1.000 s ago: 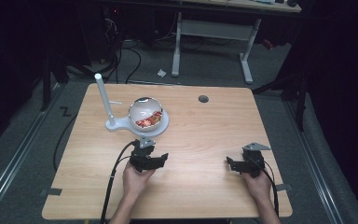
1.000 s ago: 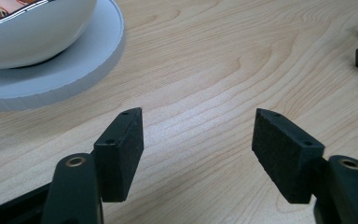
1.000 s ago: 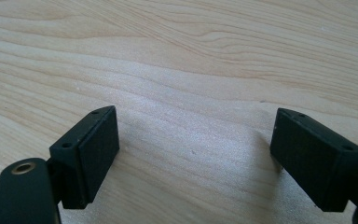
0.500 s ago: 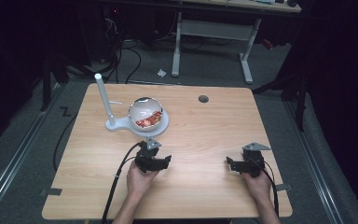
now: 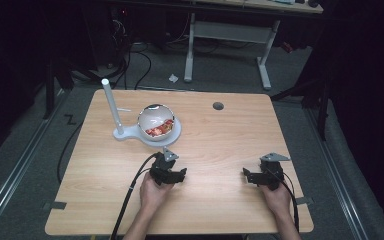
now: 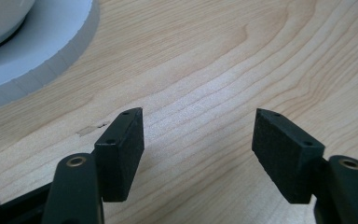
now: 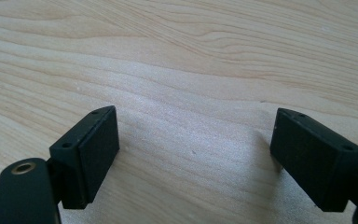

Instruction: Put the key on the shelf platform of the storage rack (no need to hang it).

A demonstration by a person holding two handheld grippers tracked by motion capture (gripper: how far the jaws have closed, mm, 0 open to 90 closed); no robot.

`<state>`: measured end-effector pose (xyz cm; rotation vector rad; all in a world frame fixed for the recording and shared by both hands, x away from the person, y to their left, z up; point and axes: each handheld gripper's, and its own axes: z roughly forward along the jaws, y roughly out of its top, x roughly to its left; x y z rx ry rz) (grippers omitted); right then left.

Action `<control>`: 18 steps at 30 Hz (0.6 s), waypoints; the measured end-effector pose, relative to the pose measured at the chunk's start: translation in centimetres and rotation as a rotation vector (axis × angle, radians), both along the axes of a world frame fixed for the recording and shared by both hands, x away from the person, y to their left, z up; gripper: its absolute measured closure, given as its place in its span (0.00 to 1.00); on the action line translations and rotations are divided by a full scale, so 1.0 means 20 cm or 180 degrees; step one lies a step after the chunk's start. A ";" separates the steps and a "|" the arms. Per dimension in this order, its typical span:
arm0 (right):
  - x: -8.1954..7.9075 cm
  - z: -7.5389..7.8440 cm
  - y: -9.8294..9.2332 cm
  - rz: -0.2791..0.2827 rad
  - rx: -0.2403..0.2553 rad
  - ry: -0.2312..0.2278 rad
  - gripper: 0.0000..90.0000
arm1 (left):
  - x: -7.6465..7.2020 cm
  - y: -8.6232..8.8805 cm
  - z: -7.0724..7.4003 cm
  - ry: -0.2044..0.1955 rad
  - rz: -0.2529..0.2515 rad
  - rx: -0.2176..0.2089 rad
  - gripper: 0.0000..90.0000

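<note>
Glossy bowl (image 5: 156, 121) on white stand (image 5: 130, 134) (likely slippery, fragile): grip its rim. Left hand-held gripper (image 5: 172, 176) just below, jaws apart, empty.

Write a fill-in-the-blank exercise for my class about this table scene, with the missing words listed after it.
1. The bowl stands on a round base whose colour is ____.
2. Between the jaws of the left gripper lies only bare ____.
3. The jaws of the right gripper stand ____.
4. The upright white post rises on the bowl's ____ side in the high view.

Missing words: white; wood; open; left
</note>
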<state>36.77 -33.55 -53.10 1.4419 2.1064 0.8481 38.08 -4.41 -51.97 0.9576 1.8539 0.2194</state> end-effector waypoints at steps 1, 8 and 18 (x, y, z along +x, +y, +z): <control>0.00 0.00 0.00 0.0001 0.0000 0.0000 0.17 | 0.00 -0.01 -0.02 -0.0036 0.0019 0.0048 0.38; 0.00 0.00 0.00 0.0003 -0.0002 -0.0002 0.17 | 0.01 -0.04 -0.05 -0.0078 0.0095 0.0047 0.39; 0.00 0.00 0.00 0.0002 0.0001 -0.0001 0.17 | 0.01 -0.05 -0.07 -0.0189 0.0125 0.0009 0.37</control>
